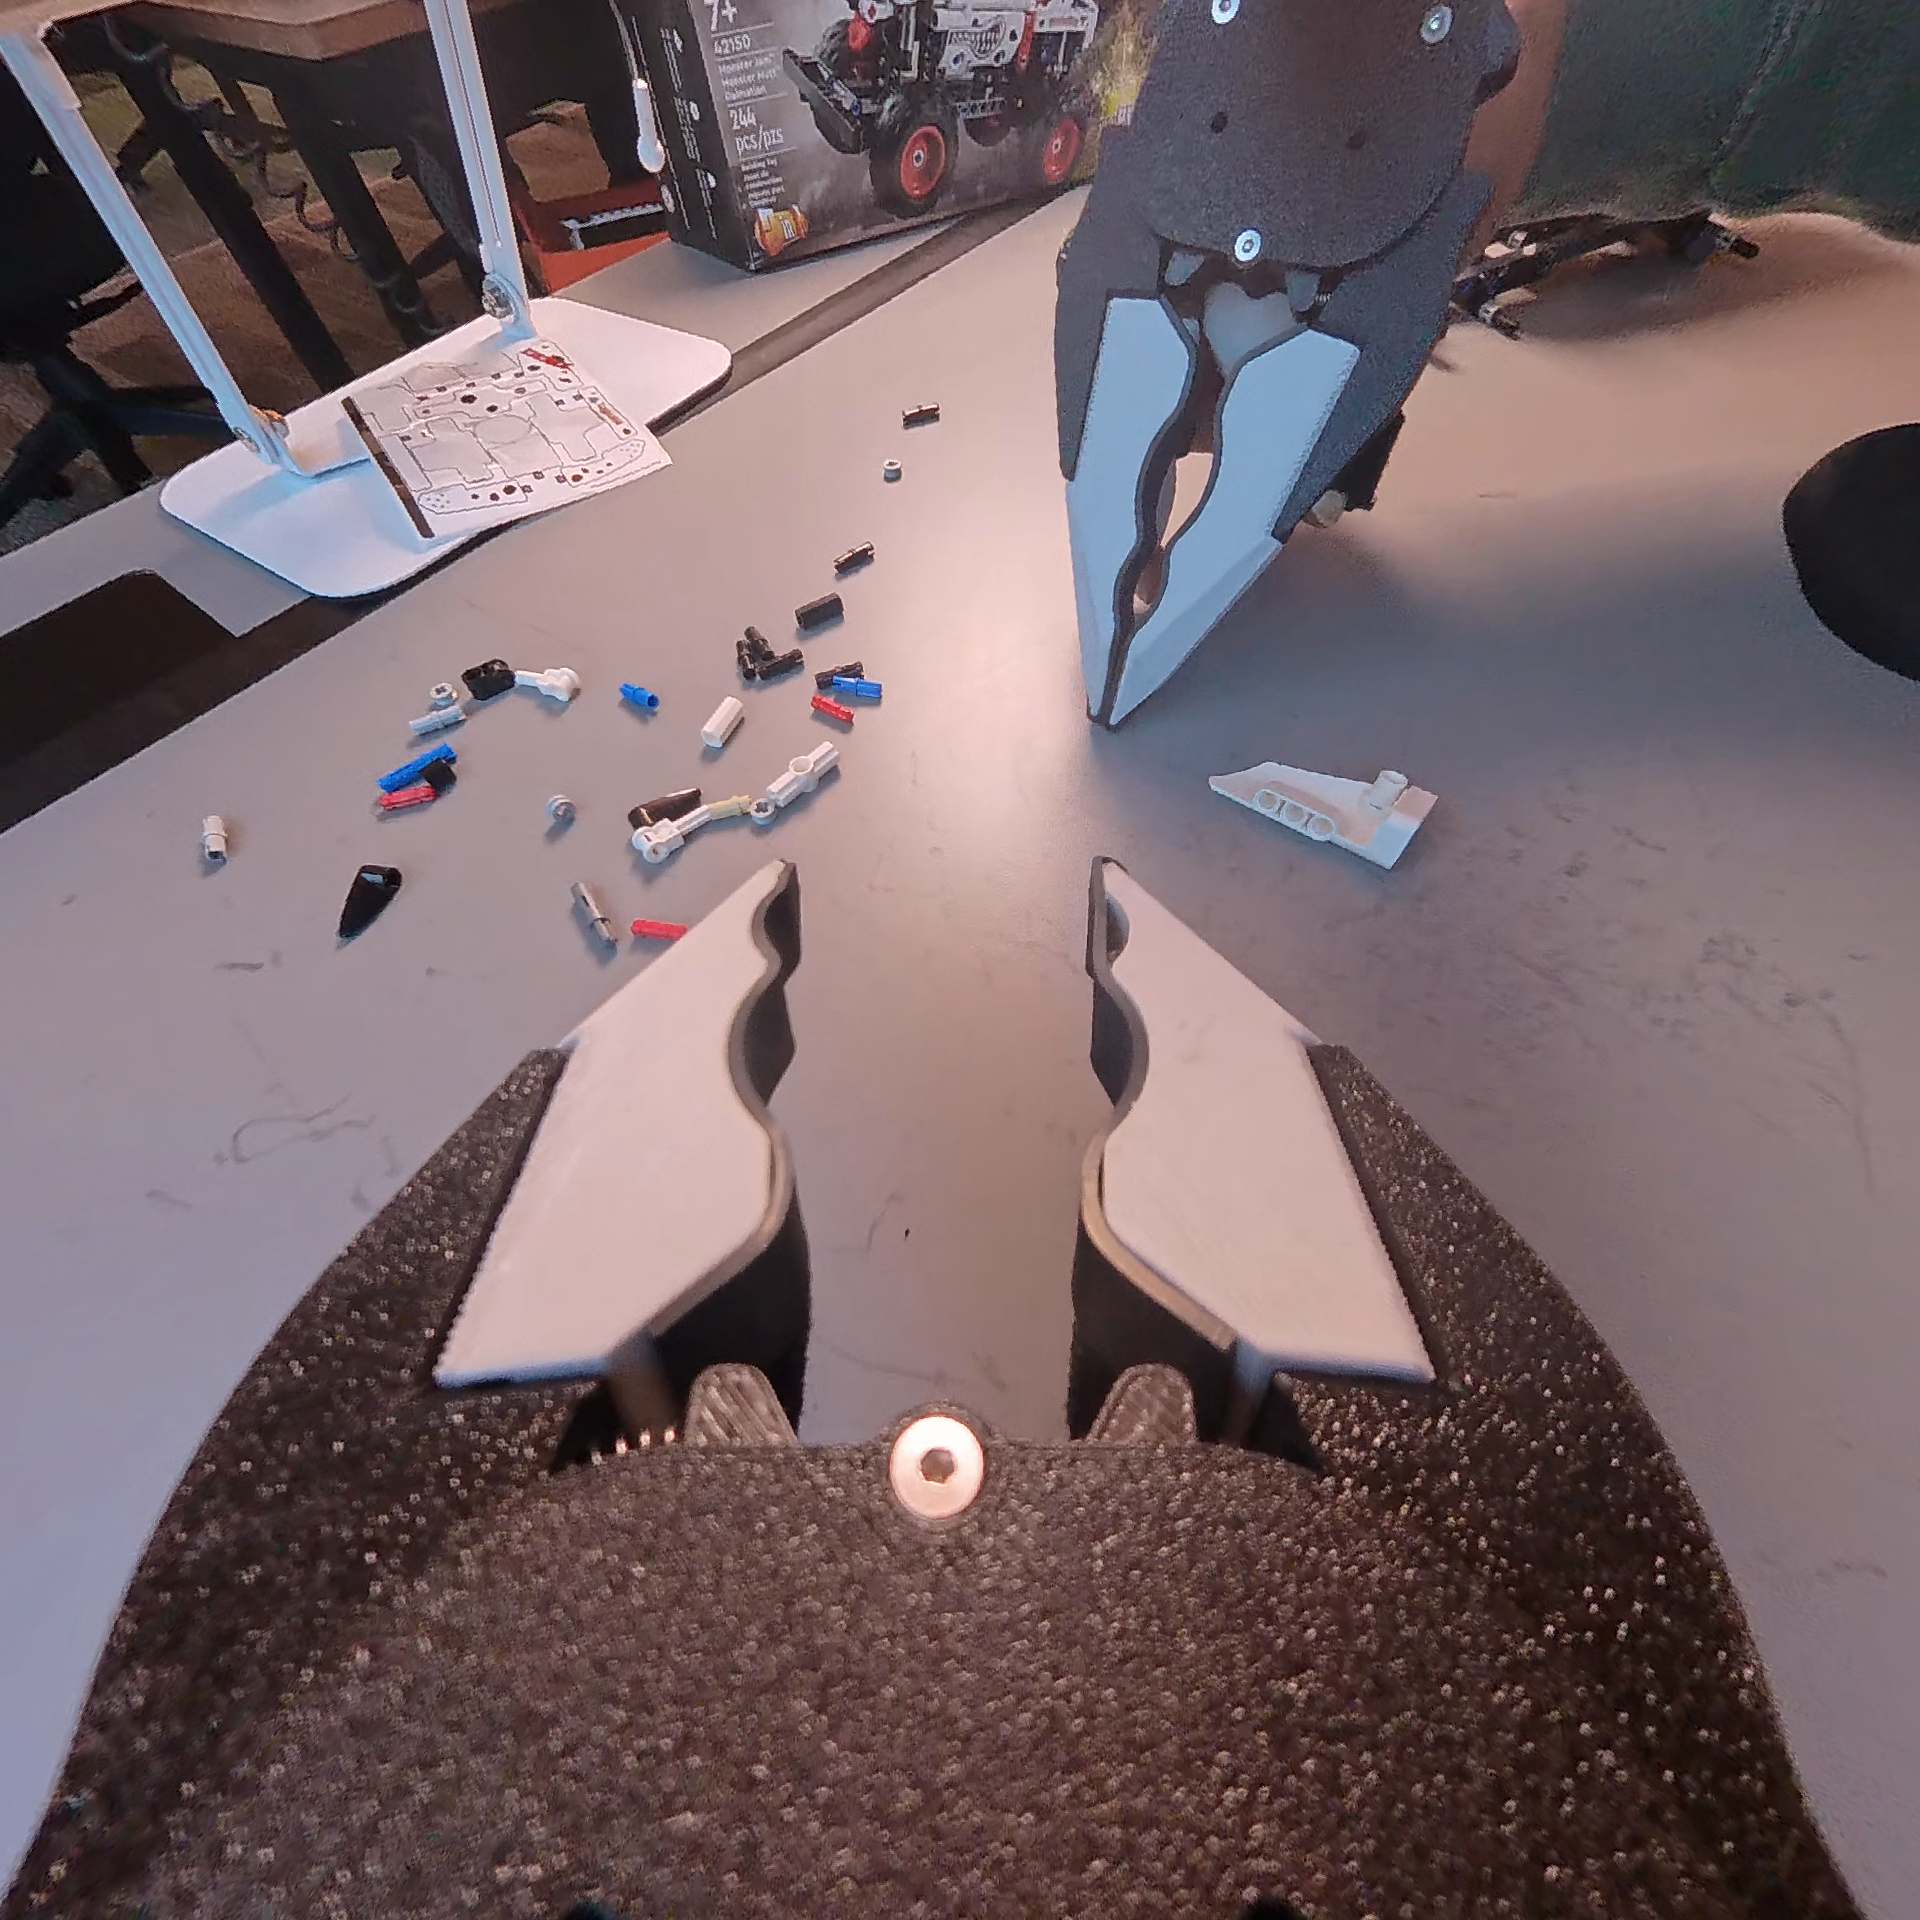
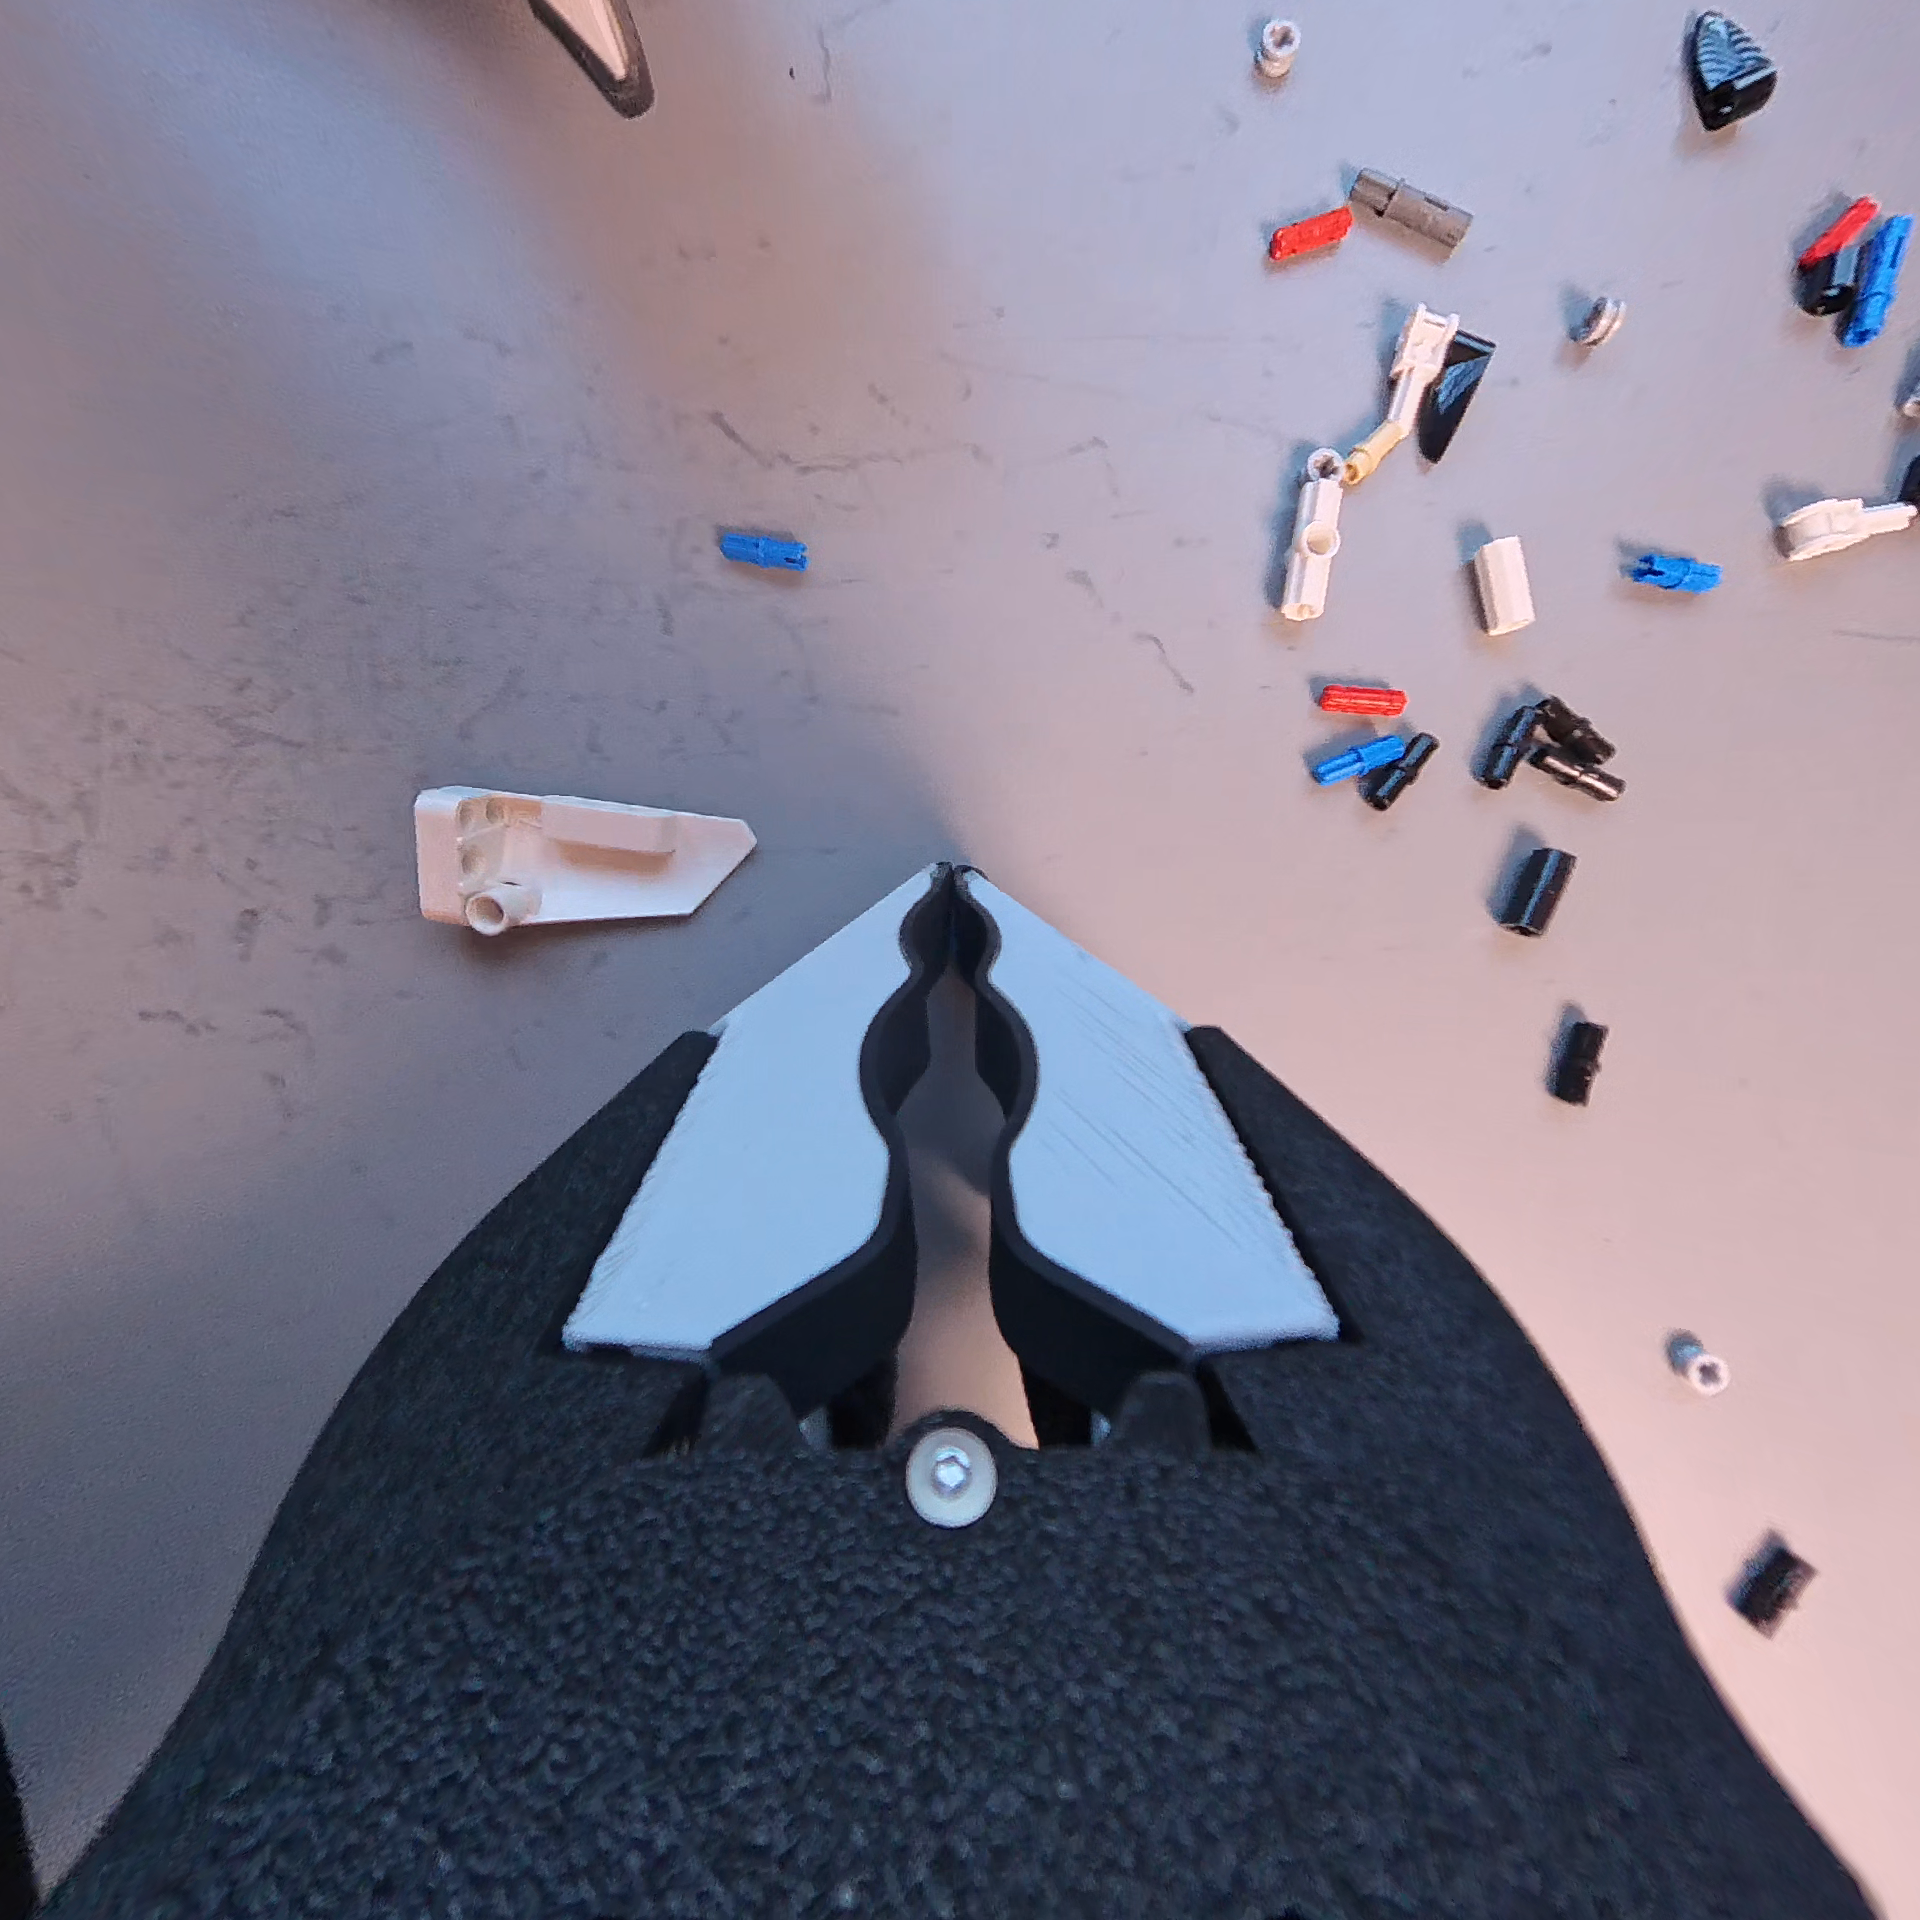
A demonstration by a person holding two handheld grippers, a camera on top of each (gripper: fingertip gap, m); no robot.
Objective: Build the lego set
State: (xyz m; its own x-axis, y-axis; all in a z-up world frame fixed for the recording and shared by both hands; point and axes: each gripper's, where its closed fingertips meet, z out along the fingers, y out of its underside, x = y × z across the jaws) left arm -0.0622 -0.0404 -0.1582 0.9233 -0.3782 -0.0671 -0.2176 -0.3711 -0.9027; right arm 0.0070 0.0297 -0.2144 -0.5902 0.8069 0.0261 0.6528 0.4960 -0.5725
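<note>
The white lego panel (image 2: 561,857) is lying flat on the grey table (image 2: 312,468), untouched, just left of the clenched, empty right gripper (image 2: 951,873); the left gripper (image 1: 940,883) is hanging released nearby. A blue pin (image 2: 764,550) beyond the panel probably needs gripping squarely. The set's box (image 1: 862,114) is standing far behind, contents unseen.

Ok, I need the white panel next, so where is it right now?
The white panel lies flat on the grey table, apart from the scattered small parts. In the right wrist view it sits just left of the shut right gripper, with a lone blue pin beyond it.
</note>
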